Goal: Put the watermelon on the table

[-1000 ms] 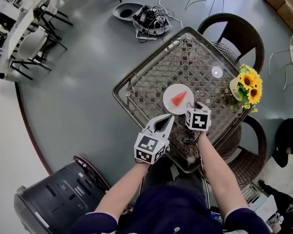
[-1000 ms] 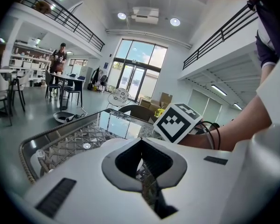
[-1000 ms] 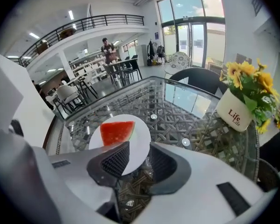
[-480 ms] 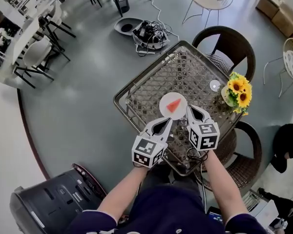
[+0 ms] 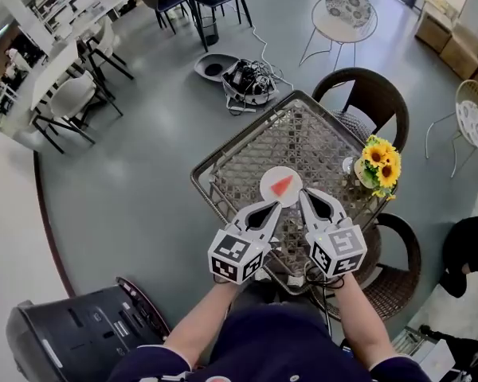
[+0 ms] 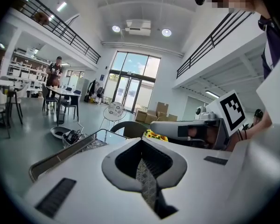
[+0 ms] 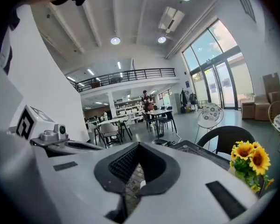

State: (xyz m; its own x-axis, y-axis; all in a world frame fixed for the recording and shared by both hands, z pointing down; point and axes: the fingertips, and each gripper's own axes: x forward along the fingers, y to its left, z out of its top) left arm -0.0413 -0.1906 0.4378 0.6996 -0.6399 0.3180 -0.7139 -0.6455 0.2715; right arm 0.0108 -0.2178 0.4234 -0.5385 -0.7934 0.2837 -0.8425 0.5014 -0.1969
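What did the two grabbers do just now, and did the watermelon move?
The right gripper lifted away from the plate and drew back toward the person; the left gripper drew back too. Both are shut and empty. The watermelon slice stayed on the plate, on the table, and the sunflowers stayed put.

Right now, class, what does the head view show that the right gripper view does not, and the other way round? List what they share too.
Only the head view: the red watermelon wedge lying on the round white plate, and the black hard case on the grey floor.
Only the right gripper view: the round ceiling lights and the dark mezzanine railing.
Both: the yellow sunflowers, the dark wicker chair, the woven lattice table and the white left gripper.
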